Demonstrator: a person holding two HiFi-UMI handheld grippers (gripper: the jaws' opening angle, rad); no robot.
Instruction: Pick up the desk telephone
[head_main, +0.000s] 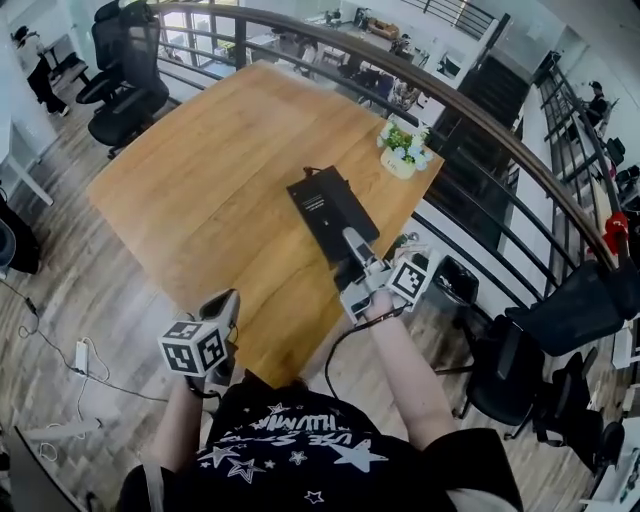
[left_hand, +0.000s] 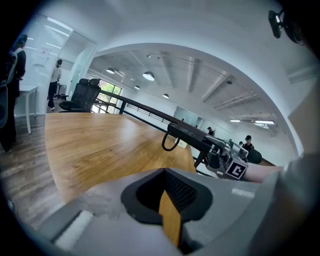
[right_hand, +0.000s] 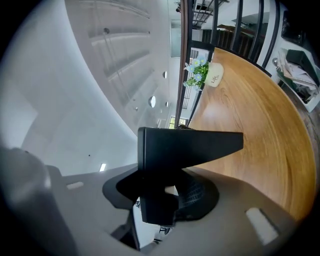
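black and flat, the desk telephone (head_main: 325, 205) sits clamped by its near end in the right gripper (head_main: 352, 262), whose jaws are closed on the casing about half way, with one edge of the body pinched between the pads. in the right gripper view the dark wedge of the phone (right_hand: 185, 145) fills the space between the jaws. seen from the left gripper view the phone (left_hand: 192, 134) is up off the wood, tilted, with a loop of black cord (left_hand: 170, 143) hanging under its far end. it hangs over the right-hand part of the wooden table (head_main: 200, 180), near the edge closest to the person.

the left gripper (head_main: 228, 300) is held low over the table's near edge, well apart from the phone; its jaws are drawn almost together, only a thin slit of table showing between the pads (left_hand: 182, 192), and nothing is in them.

a small pot of white flowers (head_main: 403, 150) stands at the table's far right corner. beyond it curves a dark railing (head_main: 450, 100), and black office chairs (head_main: 125, 70) stand past the far left corner.
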